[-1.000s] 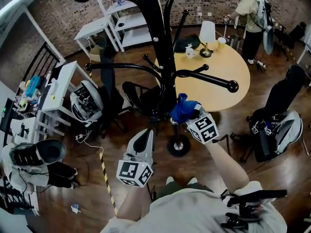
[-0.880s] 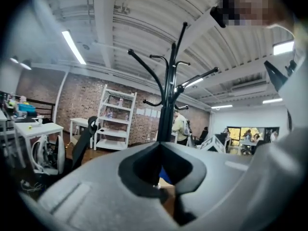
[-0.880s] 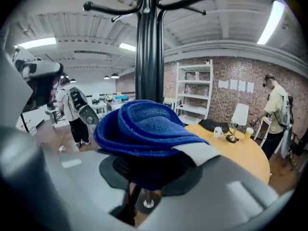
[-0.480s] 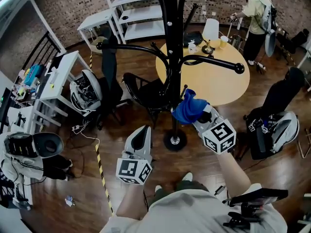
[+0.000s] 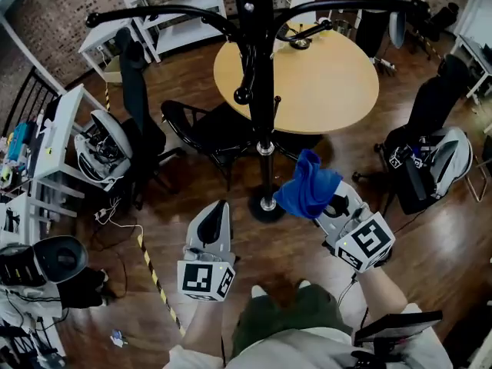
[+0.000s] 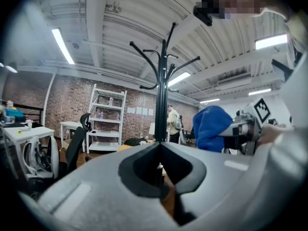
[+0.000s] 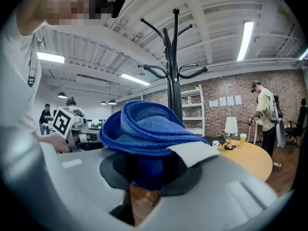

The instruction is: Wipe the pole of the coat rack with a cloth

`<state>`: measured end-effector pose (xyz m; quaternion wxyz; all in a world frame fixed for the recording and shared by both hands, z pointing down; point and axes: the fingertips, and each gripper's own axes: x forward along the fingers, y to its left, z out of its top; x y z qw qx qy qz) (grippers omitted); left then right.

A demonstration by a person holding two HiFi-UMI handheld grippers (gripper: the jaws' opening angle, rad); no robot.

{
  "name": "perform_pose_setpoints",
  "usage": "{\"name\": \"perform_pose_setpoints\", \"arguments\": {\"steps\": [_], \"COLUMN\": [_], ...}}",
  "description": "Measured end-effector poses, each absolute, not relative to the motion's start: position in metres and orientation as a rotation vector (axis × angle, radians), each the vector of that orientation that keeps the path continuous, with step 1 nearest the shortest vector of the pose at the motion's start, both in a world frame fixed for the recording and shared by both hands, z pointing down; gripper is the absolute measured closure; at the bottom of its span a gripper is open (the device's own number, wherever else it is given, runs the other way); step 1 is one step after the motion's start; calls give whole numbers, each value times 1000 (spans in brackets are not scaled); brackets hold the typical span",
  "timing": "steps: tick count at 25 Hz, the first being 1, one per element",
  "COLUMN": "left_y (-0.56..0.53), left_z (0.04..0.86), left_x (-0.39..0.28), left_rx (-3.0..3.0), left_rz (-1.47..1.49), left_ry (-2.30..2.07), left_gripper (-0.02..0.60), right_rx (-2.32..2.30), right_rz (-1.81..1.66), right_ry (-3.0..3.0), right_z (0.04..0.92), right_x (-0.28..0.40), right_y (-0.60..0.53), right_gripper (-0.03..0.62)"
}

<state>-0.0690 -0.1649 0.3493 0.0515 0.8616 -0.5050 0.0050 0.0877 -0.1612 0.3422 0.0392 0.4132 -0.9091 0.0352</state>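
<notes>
The black coat rack pole (image 5: 260,91) rises through the middle of the head view from its round base (image 5: 266,204). To the right of its lower part, my right gripper (image 5: 326,206) is shut on a bunched blue cloth (image 5: 309,191), which hangs apart from the pole. In the right gripper view the cloth (image 7: 144,129) fills the jaws and the pole (image 7: 172,81) stands behind it. My left gripper (image 5: 217,210) is low and left of the base, shut, with nothing held. The left gripper view shows the pole (image 6: 162,95) straight ahead and the cloth (image 6: 211,126) at the right.
A round wooden table (image 5: 323,83) stands just behind the rack, with a black office chair (image 5: 207,133) to the left of the pole. White shelves (image 5: 177,6) line the brick wall, and a white desk (image 5: 54,144) stands at the left. Bags and a chair (image 5: 430,160) sit at the right.
My right gripper has carried the cloth down and to the right, off the pole. The head view has shifted so that more of the lower pole and base shows. The left gripper has hardly moved.
</notes>
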Motion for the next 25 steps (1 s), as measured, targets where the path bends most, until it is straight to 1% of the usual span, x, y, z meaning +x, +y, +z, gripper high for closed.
{"name": "perform_pose_setpoints", "arguments": {"steps": [3,7,9,10,12,15,18,20,21,23,25], "left_y": [-173,-199,-204,-205,-206,-208,-211,-209,-208,-209,-211], "left_z": [434,569,616,634,664,689,697,713,725,755,792], "left_x": [-78,-73,-67,-67,-67,-59,-54,-53,-54,-64,-76], "left_rx": [2621,2632,2683,2703,2707,2698,2716,2747,2759,2745,2701], "left_rz": [-9,10,-1,-9,-27,-32,-59,-48,-52,-106,-146], "left_ry": [-1564,-1584,-1615,-1634,-1637,-1596,-1568,-1557,-1561,-1607,-1679], "left_gripper": [581,581,581,581,581,581,581,581,581,581,581], "right_rx": [1243,1273,1279,1270,1226,1164,1177,1208,1221,1210,1167], "right_rz": [105,-3,-8,-5,-76,-139,-121,-102,-88,-65,54], "right_ry": [-2808,-2791,-2813,-2835,-2882,-2909,-2864,-2822,-2788,-2687,-2563], "right_z": [424,559,598,599,573,543,577,640,688,817,977], "right_x": [85,93,99,97,87,70,62,64,66,66,65], "right_y": [-161,-190,-216,-230,-259,-293,-305,-303,-301,-304,-303], "right_gripper": [490,490,490,490,490,490,490,490,490,490,490]}}
